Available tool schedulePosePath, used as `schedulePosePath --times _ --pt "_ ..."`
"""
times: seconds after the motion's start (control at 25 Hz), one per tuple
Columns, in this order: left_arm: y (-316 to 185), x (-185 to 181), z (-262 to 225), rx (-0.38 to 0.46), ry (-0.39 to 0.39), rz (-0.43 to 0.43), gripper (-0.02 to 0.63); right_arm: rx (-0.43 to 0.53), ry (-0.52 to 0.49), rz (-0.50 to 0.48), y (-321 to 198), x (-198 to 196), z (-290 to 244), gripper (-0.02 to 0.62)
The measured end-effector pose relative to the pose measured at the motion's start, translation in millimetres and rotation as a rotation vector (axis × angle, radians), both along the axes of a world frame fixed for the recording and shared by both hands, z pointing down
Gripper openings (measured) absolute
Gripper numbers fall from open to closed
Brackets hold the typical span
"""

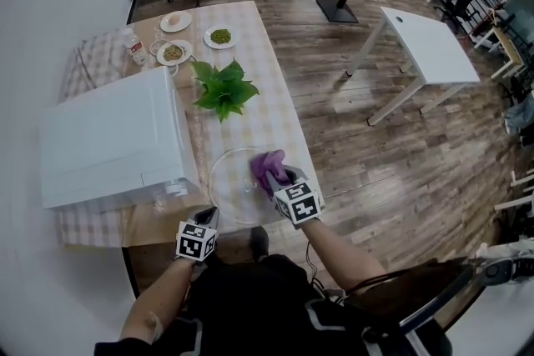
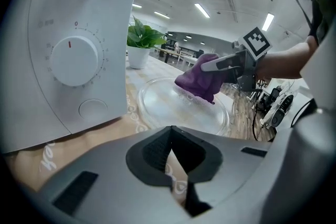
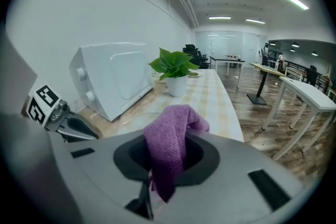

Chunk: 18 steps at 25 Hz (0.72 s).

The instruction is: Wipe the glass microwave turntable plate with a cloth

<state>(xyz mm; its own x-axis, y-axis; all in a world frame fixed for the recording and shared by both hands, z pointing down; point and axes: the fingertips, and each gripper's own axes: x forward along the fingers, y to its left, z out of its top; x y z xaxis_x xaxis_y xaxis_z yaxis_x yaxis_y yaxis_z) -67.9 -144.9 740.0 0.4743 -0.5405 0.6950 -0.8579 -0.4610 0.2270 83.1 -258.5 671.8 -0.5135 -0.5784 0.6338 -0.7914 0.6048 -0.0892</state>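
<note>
The round clear glass turntable plate point(image 1: 234, 188) lies flat on the checked tablecloth near the table's front end, also seen in the left gripper view point(image 2: 173, 107). My right gripper point(image 1: 280, 178) is shut on a purple cloth point(image 1: 269, 165), which rests on the plate's right part. In the right gripper view the cloth point(image 3: 169, 147) bulges up out of that gripper point(image 3: 160, 178). My left gripper point(image 1: 210, 216) sits at the plate's near-left rim, its jaws point(image 2: 171, 157) shut with nothing between them. The cloth point(image 2: 198, 80) and right gripper point(image 2: 233, 64) show in its view.
A white microwave point(image 1: 117, 137) stands left of the plate, its dial point(image 2: 73, 60) close to my left gripper. A potted green plant point(image 1: 224, 89) stands behind the plate. Small dishes of food point(image 1: 219, 37) sit at the table's far end. The table edge point(image 1: 304, 154) runs along the right.
</note>
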Motion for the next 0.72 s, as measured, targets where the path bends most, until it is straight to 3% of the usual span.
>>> schedulePosePath --times 0.4,0.72 --pt "1.2 -19.9 -8.8 0.02 0.007 -0.055 0.008 -0.017 -0.119 -0.247 36.6 -115.2 -21.5 0.071" --pt "1.3 -31.3 -17.2 0.006 0.04 -0.132 0.008 -0.072 -0.059 -0.357 51.0 -149.3 12.7 0.071"
